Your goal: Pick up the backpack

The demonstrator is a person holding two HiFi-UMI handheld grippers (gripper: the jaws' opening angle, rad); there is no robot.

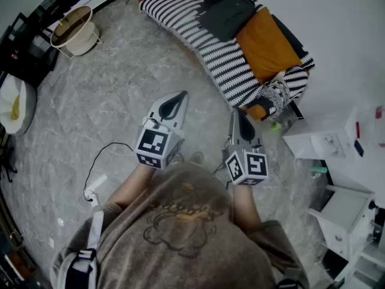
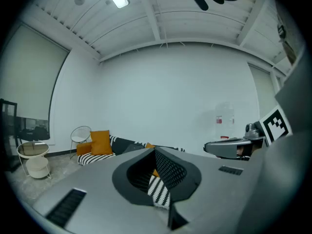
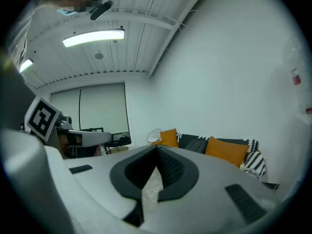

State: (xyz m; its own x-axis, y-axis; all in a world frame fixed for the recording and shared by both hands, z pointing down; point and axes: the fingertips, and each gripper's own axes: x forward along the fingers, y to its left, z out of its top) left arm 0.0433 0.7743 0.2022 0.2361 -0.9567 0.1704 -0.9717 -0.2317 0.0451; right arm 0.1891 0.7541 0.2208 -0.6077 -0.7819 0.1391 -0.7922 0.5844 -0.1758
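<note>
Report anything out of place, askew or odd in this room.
A black cable trails loose across the floor to a white adapter beside the person, a possible trip hazard. Nothing else stands out; the backpack lies on the striped sofa.

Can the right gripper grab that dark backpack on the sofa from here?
Probably not yet. The backpack lies on the sofa, across the floor from the right gripper, whose jaws are shut. Nothing blocks the way, though.

The left tool (image 1: 181, 96) and right tool (image 1: 236, 115) point toward a striped sofa (image 1: 221, 65) bearing, seemingly, a backpack (image 1: 227, 14).
</note>
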